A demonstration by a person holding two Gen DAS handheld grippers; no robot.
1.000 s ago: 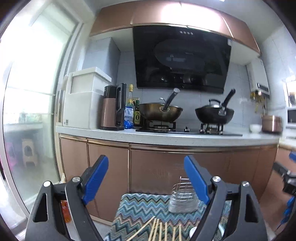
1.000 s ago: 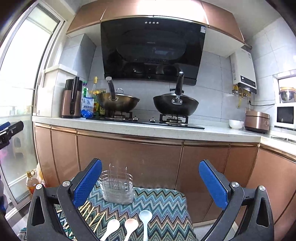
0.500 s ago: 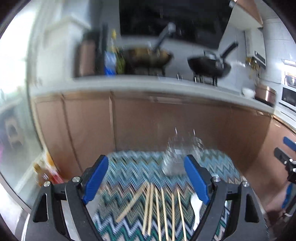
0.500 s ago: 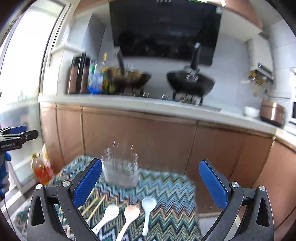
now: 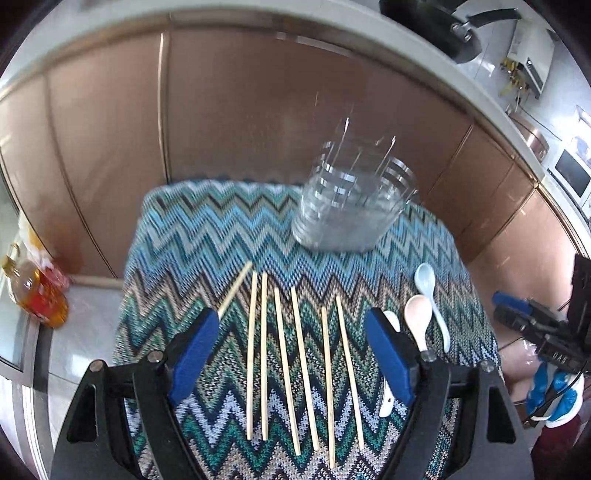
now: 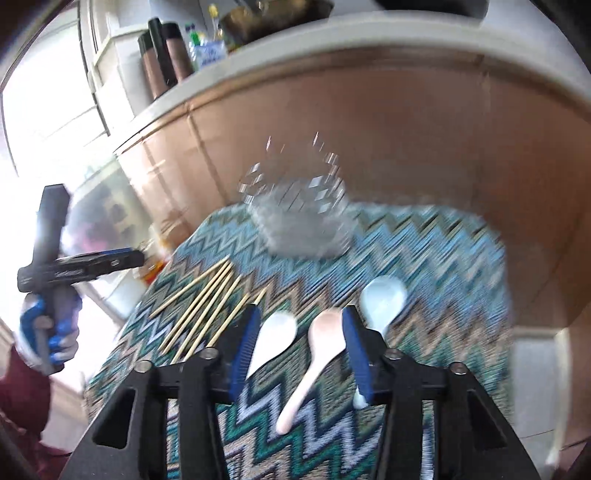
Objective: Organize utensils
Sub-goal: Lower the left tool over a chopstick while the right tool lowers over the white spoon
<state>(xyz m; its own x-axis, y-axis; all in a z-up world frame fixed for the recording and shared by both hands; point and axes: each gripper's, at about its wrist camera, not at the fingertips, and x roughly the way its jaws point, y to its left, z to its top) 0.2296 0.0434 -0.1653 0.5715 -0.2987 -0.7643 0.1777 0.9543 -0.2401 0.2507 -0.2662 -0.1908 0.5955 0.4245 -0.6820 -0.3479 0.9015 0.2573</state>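
Several wooden chopsticks (image 5: 295,354) lie side by side on a zigzag-patterned cloth (image 5: 221,229). Three ceramic spoons lie to their right: white (image 6: 275,339), pink (image 6: 321,350) and pale blue (image 6: 382,299). A clear holder with a wire rack (image 5: 351,206) stands at the cloth's far side; it also shows in the right wrist view (image 6: 299,218). My left gripper (image 5: 291,354) is open above the chopsticks. My right gripper (image 6: 299,347) is open, its blue pads on either side of the white and pink spoons.
Copper-coloured cabinet doors (image 5: 240,110) stand right behind the small table. An oil bottle (image 5: 33,291) sits on the floor at the left. The counter above holds a pan (image 5: 443,26) and bottles (image 6: 166,55).
Both grippers have tilted down from the kitchen wall toward the table. The right gripper's jaws have narrowed over the spoons. The left gripper stays wide open.
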